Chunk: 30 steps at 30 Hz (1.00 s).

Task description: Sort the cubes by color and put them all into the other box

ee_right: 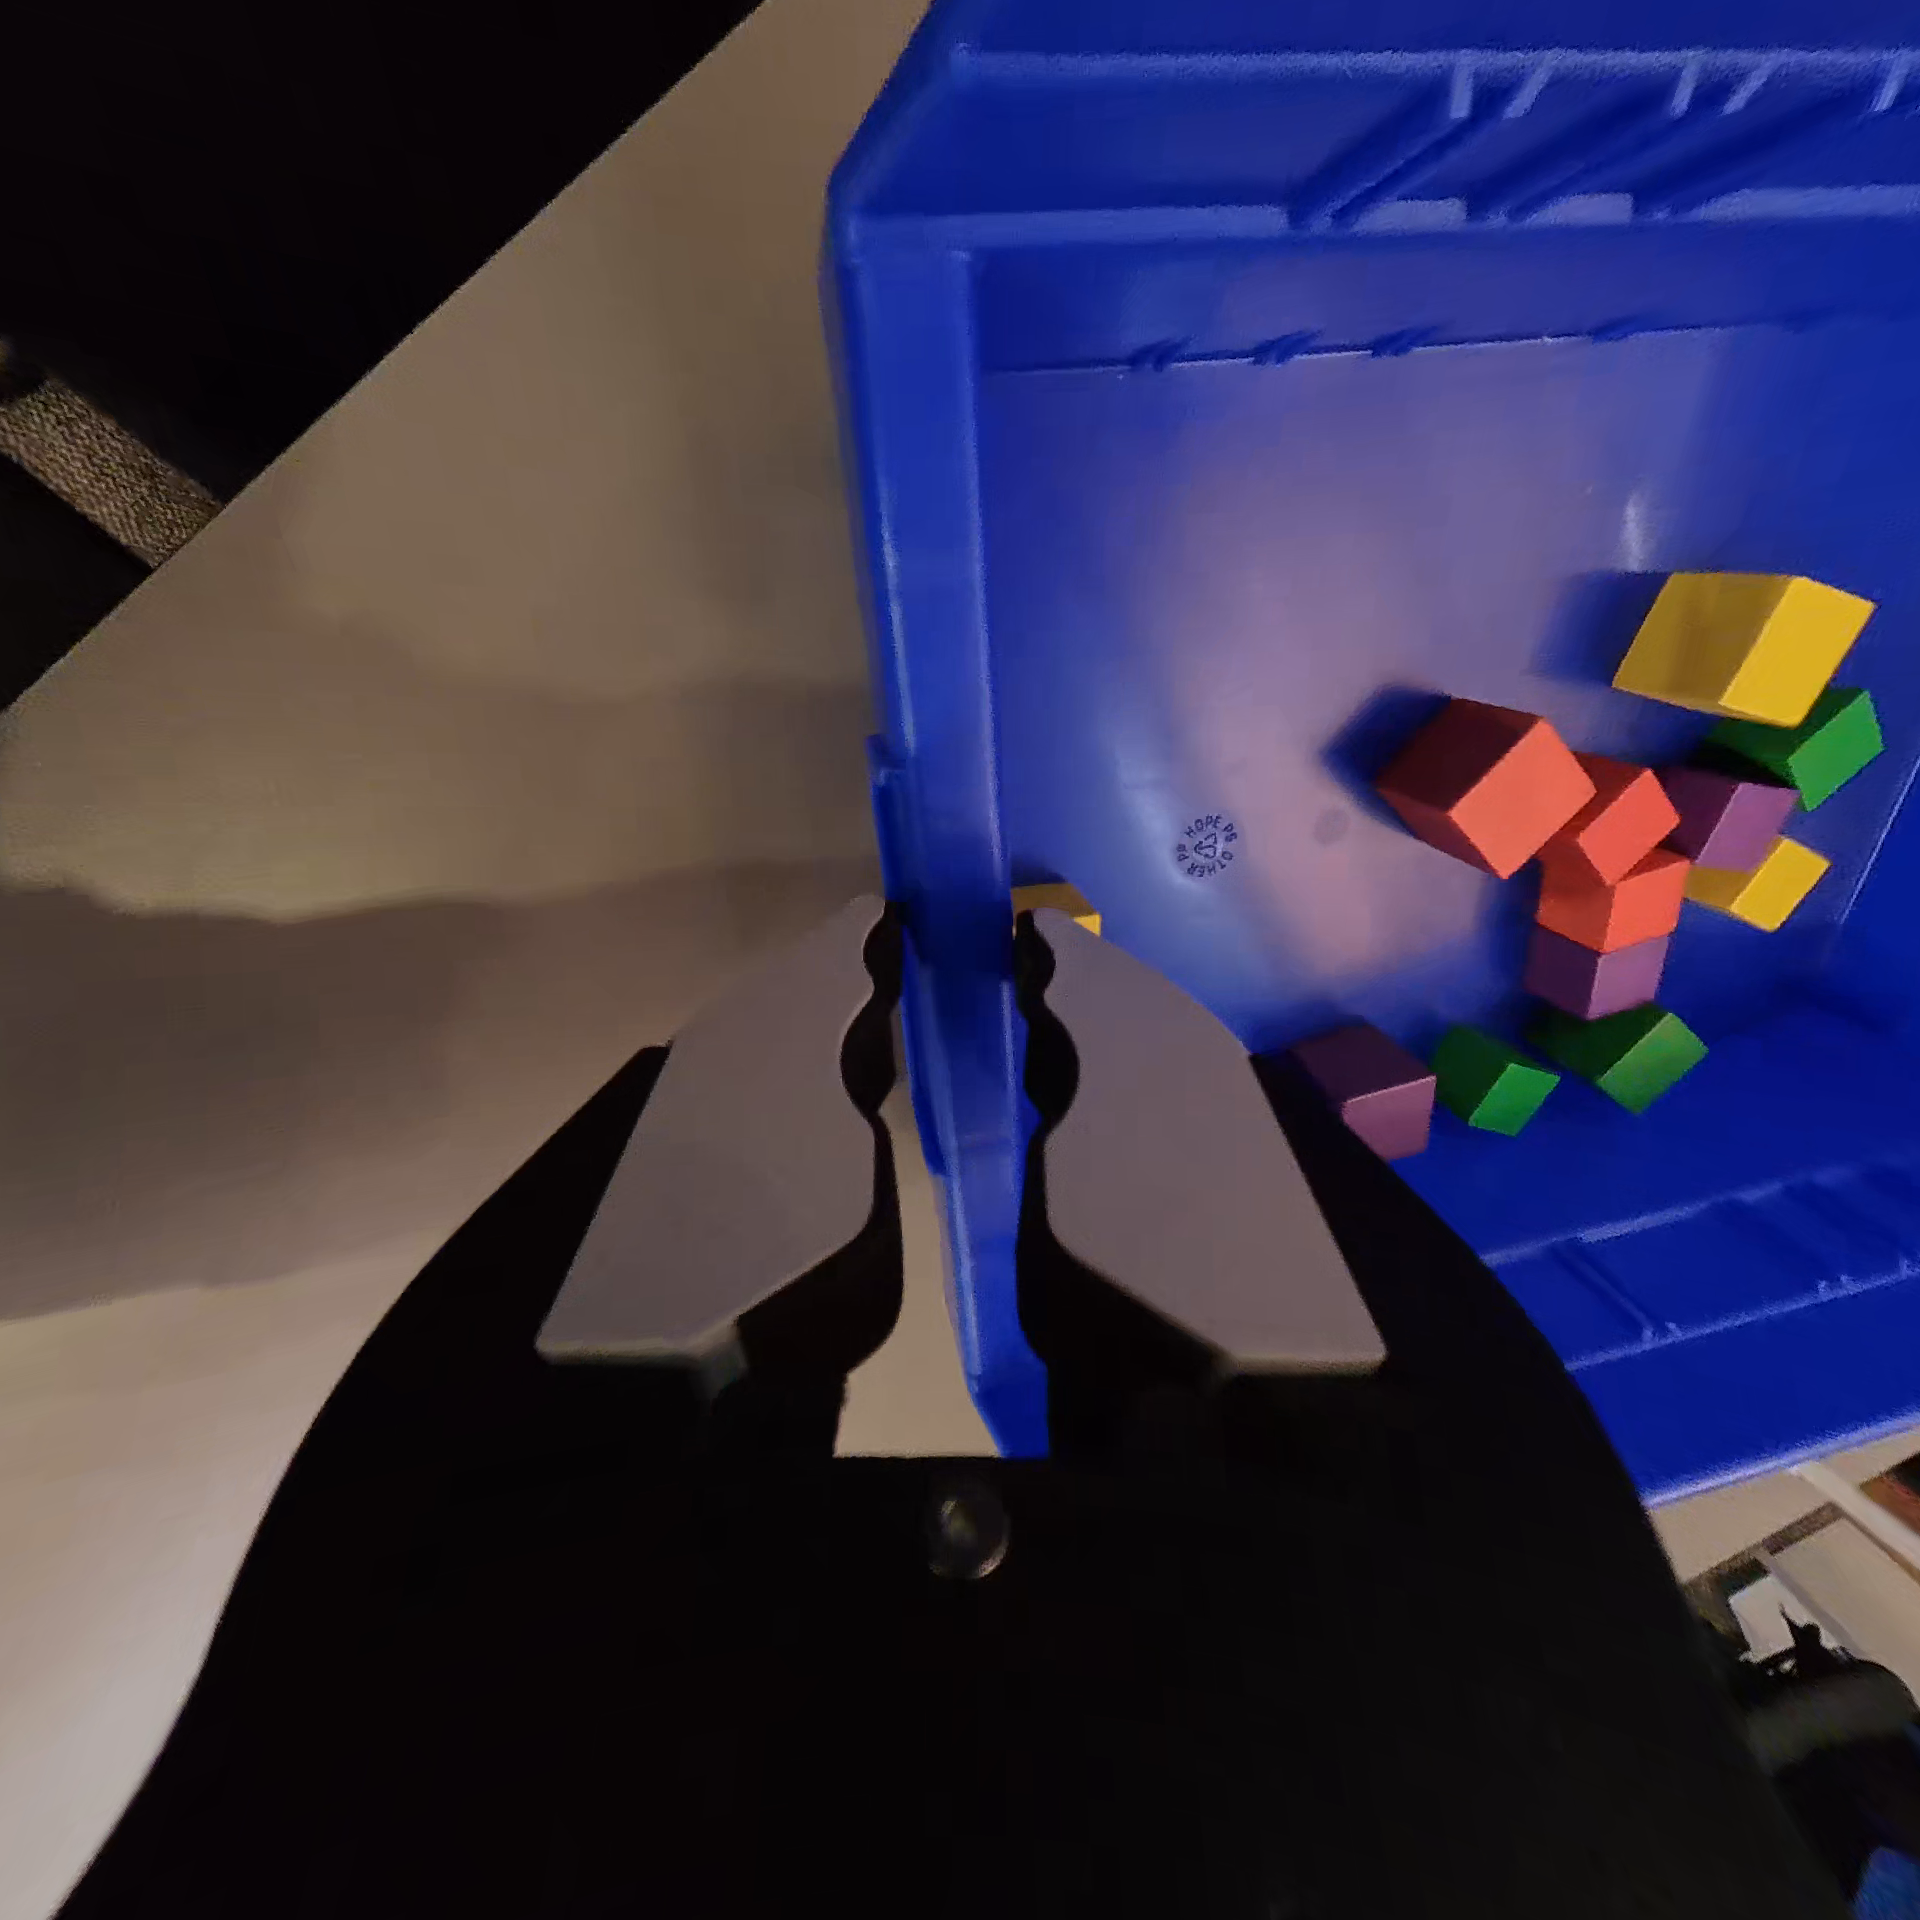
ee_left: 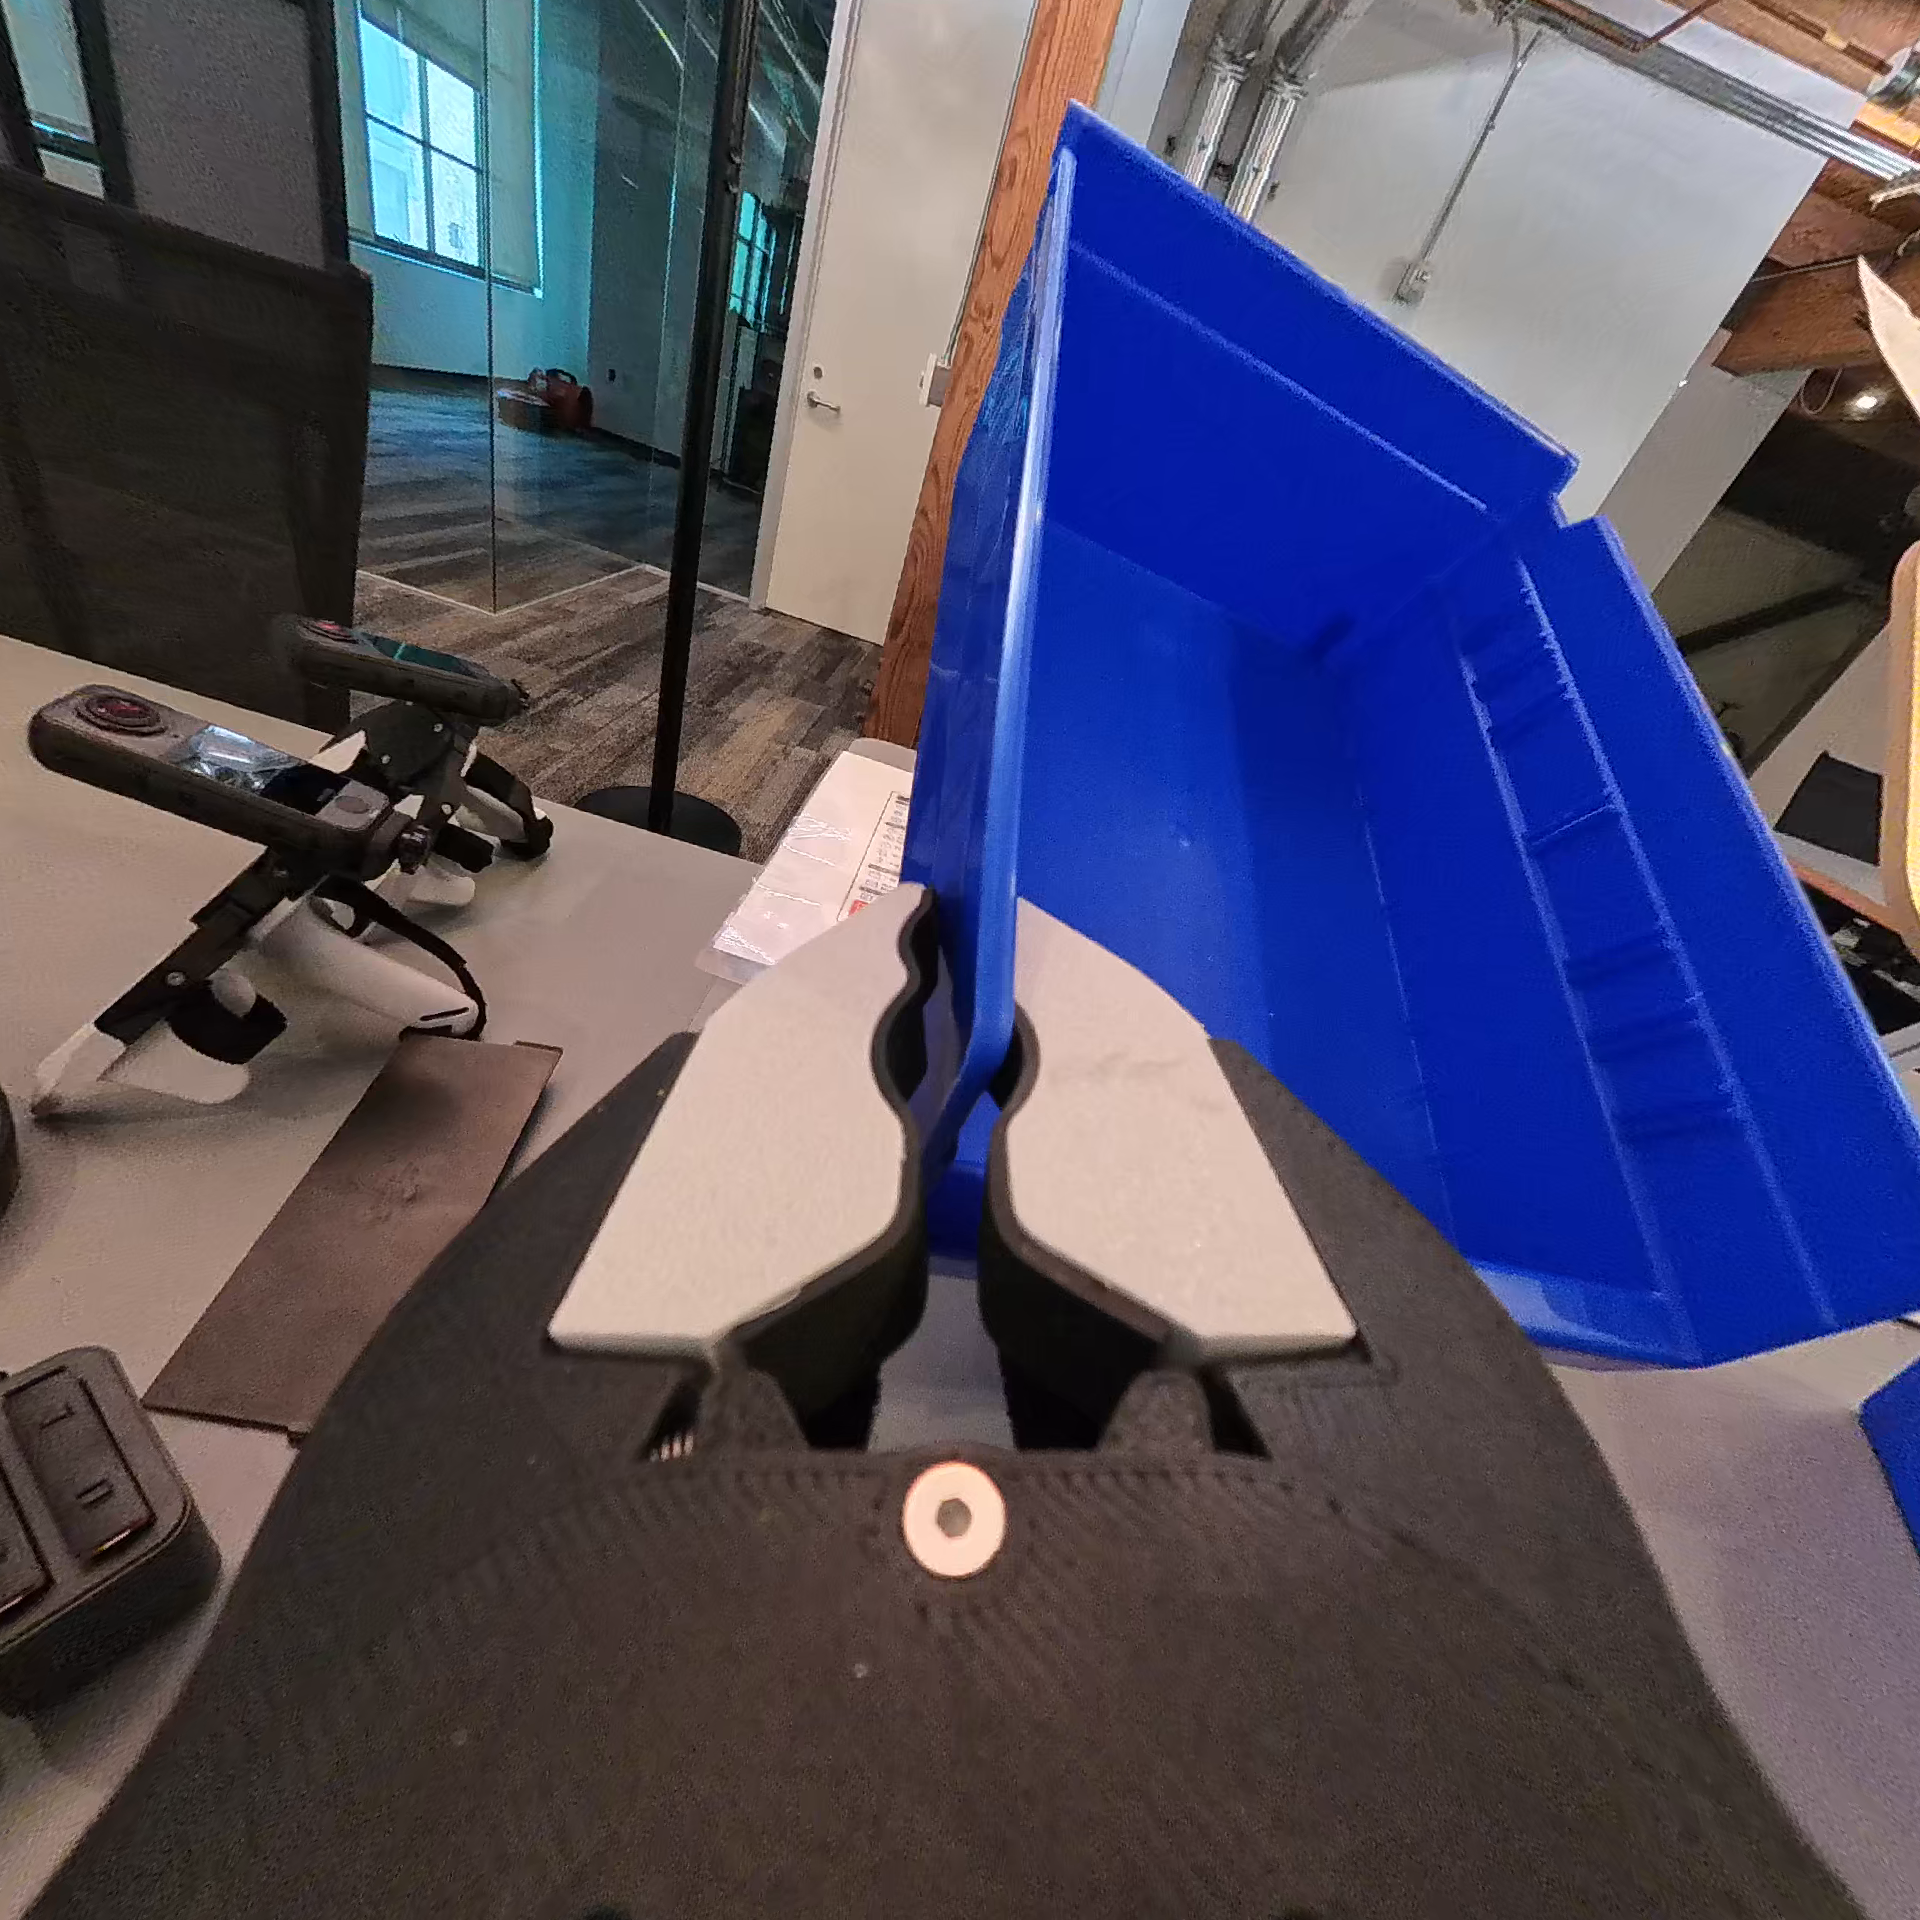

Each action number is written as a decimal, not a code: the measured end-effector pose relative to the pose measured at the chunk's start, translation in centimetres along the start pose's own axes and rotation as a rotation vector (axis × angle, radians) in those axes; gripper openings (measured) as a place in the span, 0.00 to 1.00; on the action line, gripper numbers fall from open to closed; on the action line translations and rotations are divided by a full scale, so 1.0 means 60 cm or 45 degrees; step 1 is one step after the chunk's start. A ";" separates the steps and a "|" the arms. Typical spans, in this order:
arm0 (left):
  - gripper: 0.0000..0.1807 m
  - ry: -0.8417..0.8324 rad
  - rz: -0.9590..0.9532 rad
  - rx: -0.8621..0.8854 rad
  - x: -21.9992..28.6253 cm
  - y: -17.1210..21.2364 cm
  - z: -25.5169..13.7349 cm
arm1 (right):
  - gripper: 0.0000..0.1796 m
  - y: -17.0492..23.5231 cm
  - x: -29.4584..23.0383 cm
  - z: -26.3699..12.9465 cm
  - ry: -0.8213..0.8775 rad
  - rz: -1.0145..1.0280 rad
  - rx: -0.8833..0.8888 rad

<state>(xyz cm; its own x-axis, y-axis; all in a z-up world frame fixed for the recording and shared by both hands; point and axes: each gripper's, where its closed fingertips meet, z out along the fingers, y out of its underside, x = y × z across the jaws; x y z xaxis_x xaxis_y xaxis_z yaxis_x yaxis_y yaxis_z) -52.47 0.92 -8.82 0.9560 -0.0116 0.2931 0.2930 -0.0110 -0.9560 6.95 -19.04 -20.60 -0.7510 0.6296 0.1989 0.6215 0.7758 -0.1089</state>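
In the left wrist view my left gripper is shut on the side wall of an empty blue bin, which is tipped up above the grey table. In the right wrist view my right gripper is shut on the wall of a blue bin holding several loose cubes. Yellow, green, orange-red and purple cubes lie mixed at the right of its floor. One yellow cube peeks out behind my right finger.
Two camera-topped handheld rigs stand on the table at the left. A dark mat, a black device and a plastic-wrapped sheet lie nearby. Another blue edge shows at the right. The table edge runs diagonally. One gripper's finger ends stand about 65 centimeters off the other's.
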 end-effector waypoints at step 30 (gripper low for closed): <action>0.03 -0.147 -0.076 0.193 -0.105 -0.053 -0.072 | 0.11 -0.042 0.629 0.136 0.102 1.048 -0.071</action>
<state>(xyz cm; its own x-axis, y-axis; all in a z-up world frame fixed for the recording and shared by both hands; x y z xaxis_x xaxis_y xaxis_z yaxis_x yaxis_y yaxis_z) -59.50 -3.29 -7.60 0.9296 0.0997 0.3548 0.3395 0.1429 -0.9297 -24.80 3.13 -20.77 -0.0344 0.9887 0.1458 0.9773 0.0638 -0.2019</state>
